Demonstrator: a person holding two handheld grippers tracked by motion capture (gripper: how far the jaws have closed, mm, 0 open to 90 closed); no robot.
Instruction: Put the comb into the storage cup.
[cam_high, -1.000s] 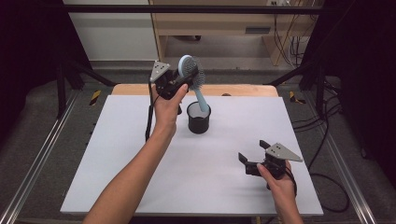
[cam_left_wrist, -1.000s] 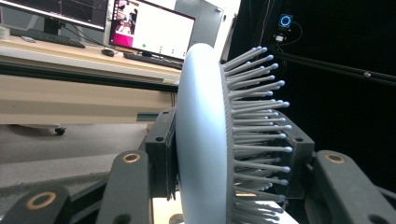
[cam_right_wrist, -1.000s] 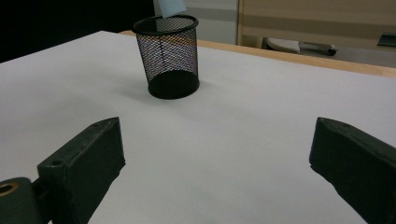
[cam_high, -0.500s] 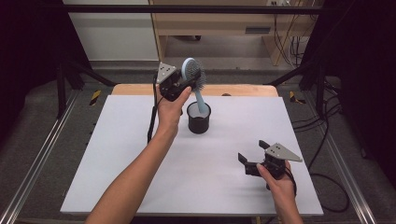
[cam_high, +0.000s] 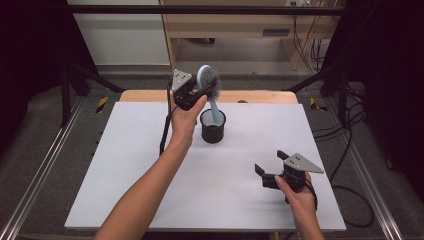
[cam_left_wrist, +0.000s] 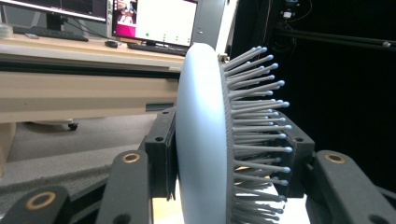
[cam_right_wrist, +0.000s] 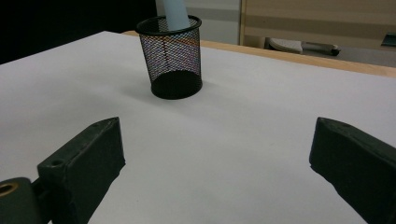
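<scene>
A light blue hairbrush (cam_high: 209, 79) is held upright above a black mesh cup (cam_high: 213, 128) at the back middle of the white table (cam_high: 125, 165). Its handle reaches down into the cup. My left gripper (cam_high: 202, 91) is shut on the brush head; in the left gripper view the brush (cam_left_wrist: 201, 140) sits edge-on between the jaws, bristles to the right. My right gripper (cam_high: 270, 162) rests open on the table at the front right with nothing between its jaws. In the right gripper view the cup (cam_right_wrist: 175, 60) stands ahead with the brush handle (cam_right_wrist: 173, 11) inside it.
A wooden strip (cam_high: 260, 96) runs along the table's back edge. Metal rails (cam_high: 40, 170) flank both sides, and cables (cam_high: 350, 150) lie to the right. A desk with monitors (cam_left_wrist: 154, 21) stands far behind.
The left gripper has shifted slightly right and lower with the brush, bringing the handle deeper into the cup. The right gripper has stayed where it was.
</scene>
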